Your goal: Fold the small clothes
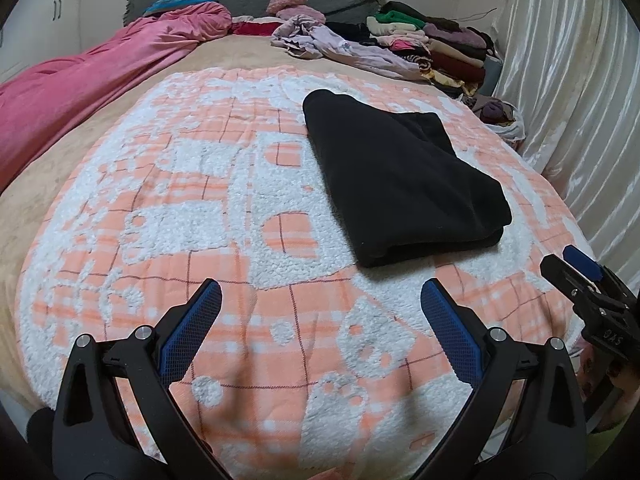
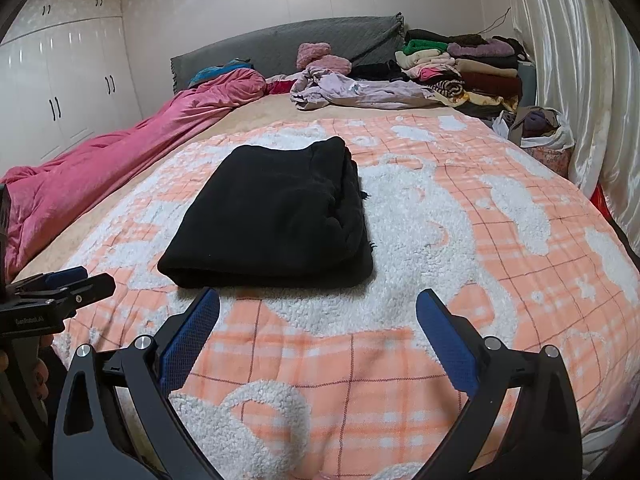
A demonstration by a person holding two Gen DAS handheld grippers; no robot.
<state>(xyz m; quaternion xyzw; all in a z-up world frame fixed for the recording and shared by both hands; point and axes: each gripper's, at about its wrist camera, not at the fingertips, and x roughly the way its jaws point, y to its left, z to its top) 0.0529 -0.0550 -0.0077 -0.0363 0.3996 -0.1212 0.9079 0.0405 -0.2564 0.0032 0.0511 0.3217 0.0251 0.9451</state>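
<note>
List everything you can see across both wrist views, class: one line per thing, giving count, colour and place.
folded garment: one, black, on the patterned blanket's middle
patterned blanket: one, orange and white, covering the bed's near part
quilt: one, pink, along the bed's left side
crumpled garment: one, lilac, near the headboard
stacked clothes: one pile, mixed colours, far right corner
headboard: one, grey, far end
wardrobe: one, white, left wall
curtain: one, pale satin, right side
left gripper: black, blue fingers, open
right gripper: black, blue fingers, open
</note>
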